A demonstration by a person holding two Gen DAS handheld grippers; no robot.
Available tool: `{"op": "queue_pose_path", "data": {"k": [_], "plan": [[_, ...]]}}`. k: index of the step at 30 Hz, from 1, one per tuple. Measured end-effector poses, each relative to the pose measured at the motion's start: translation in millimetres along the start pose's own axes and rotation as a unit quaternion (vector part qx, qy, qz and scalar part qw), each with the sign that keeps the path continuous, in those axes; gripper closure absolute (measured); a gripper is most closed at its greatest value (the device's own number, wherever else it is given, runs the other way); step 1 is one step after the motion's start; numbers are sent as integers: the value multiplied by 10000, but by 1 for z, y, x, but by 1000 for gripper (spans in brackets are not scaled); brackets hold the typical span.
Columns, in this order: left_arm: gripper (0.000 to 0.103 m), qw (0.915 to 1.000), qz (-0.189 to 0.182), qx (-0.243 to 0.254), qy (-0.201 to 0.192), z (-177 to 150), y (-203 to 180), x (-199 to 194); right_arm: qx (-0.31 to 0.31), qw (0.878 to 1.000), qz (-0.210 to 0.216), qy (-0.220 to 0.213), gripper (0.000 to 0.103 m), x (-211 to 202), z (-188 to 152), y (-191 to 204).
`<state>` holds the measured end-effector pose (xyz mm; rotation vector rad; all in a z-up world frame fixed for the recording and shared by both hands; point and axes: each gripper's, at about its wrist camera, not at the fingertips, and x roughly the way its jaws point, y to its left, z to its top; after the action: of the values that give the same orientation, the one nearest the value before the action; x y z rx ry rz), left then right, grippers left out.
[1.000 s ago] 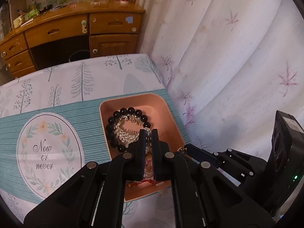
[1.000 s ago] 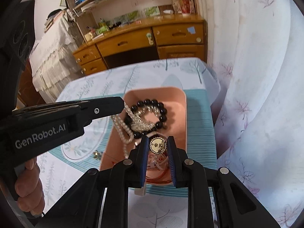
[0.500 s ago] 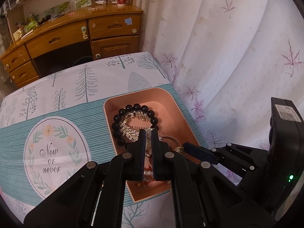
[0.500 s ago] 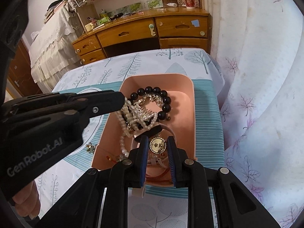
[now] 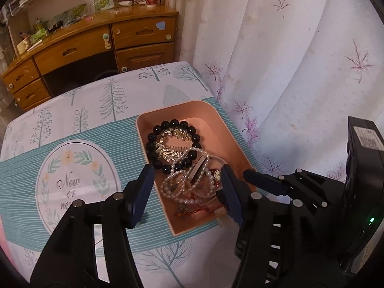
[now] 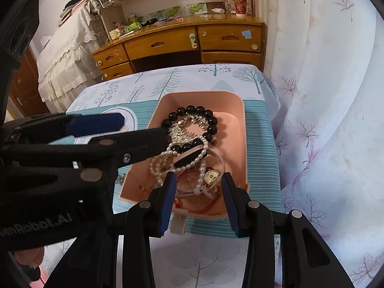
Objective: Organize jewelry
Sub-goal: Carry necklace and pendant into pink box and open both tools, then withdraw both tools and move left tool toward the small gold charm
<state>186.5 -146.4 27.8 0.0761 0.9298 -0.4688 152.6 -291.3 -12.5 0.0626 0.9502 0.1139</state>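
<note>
A pink tray (image 5: 231,134) (image 6: 241,129) sits on the table's right side. It holds a black bead bracelet (image 5: 153,141) (image 6: 211,122), a silver hair comb (image 5: 168,150), a white pearl necklace (image 5: 189,189) (image 6: 163,158), a gold pendant (image 6: 212,176) and red cord. My left gripper (image 5: 186,190) is open and empty above the tray's near end, over the pearls. My right gripper (image 6: 197,193) is open and empty, its fingers either side of the gold pendant. The left gripper's fingers (image 6: 141,141) show in the right wrist view.
The table has a tree-print cloth (image 5: 79,110) with a teal striped mat (image 5: 21,175). A white leaf-print curtain (image 5: 288,72) hangs close on the right. A wooden desk (image 5: 96,43) with drawers stands behind the table. A small trinket (image 6: 120,178) lies left of the tray.
Both grippers were shut and have opened wide. The pearl necklace has dropped from the left gripper into the tray. Both grippers have lifted back a little.
</note>
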Motion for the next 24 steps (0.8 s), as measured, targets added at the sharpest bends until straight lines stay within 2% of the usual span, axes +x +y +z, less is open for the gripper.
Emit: {"op": "queue_pose_path", "data": {"k": [8,15,20,24], "plan": [[49,9999,115,7,-115,-15,15,-33,-79,9999,90,-86,64,-21,-13,18],[49,9993,320,-105,-174,-37,43,-56,-287,9991,276,-136,64,-37,-20,44],[49,9987,465,-119,-151,-57,61,-60,-494,9977,469,-72,64,-40,-33,68],[49,9986,473,-206,60,-75,73,-46,-698,9958,591,-34,64,-33,-49,86]]}}
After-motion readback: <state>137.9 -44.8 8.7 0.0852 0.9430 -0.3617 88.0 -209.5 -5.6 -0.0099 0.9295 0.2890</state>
